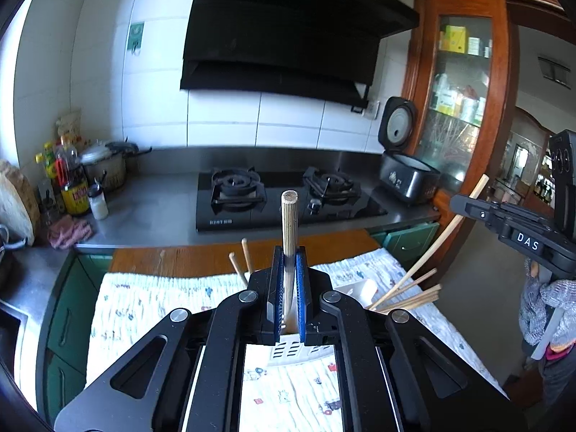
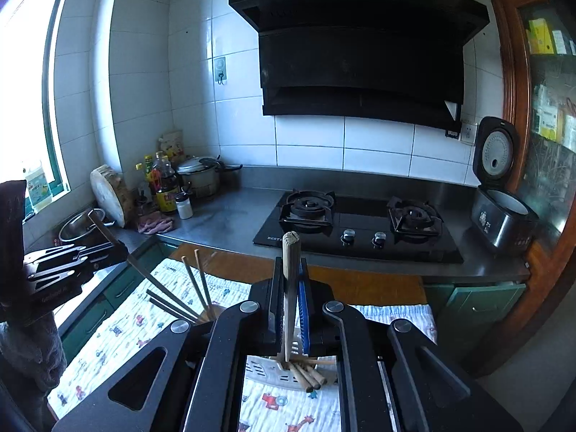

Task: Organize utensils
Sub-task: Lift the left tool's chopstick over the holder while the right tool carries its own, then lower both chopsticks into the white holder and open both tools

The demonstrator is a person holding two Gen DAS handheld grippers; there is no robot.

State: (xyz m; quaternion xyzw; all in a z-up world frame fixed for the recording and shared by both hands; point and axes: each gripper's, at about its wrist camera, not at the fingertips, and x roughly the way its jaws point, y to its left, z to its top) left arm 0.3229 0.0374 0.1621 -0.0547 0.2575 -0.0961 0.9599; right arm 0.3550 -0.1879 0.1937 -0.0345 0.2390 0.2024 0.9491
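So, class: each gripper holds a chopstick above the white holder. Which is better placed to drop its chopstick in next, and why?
Probably the right gripper: its chopstick hangs upright with its lower tip right over the white holder. The left gripper also grips a chopstick, but that tip is hidden.

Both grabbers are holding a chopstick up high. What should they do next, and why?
Probably lower the right gripper a little, so its chopstick slides down into the white holder. Its tip already sits just over the holder, where other chopsticks lie. The left gripper also clamps a chopstick upright.
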